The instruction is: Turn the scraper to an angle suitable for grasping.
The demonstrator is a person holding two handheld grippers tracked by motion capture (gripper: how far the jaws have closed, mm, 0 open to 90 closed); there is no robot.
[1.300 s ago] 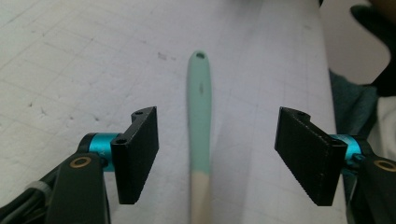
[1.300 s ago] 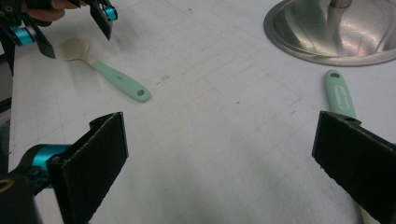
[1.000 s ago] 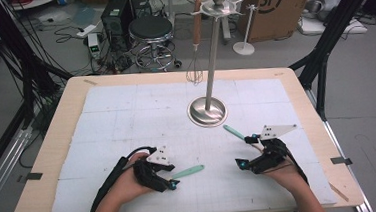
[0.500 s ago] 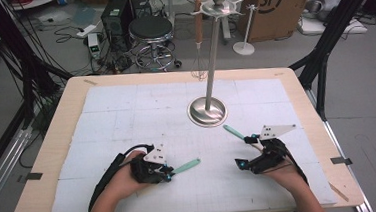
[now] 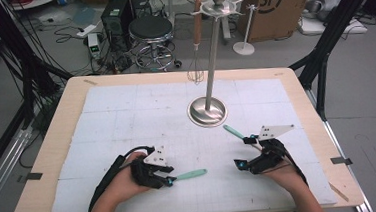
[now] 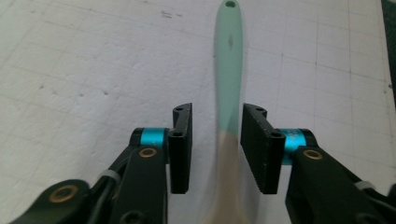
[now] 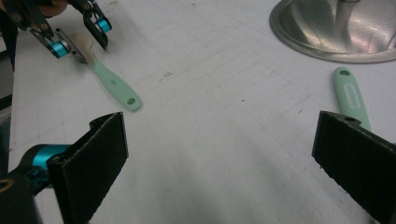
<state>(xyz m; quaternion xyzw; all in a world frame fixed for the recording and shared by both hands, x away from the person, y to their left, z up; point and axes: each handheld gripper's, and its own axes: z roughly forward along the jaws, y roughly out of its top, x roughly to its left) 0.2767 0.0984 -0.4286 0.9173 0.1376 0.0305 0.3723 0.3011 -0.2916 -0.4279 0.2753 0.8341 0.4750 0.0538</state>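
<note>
The left gripper (image 6: 215, 149) sits low over the white mat (image 5: 127, 120), its jaws having just been opening, now straddling the mint-handled utensil (image 6: 229, 84) with a thin gap on each side; its pale head end is blurred, perhaps a spatula. The handle lies flat, pointing away from the jaws. The right gripper (image 7: 219, 163) holds its jaws wide apart on nothing, beside a second mint handle (image 7: 350, 95) near the steel stand base (image 5: 207, 111).
</note>
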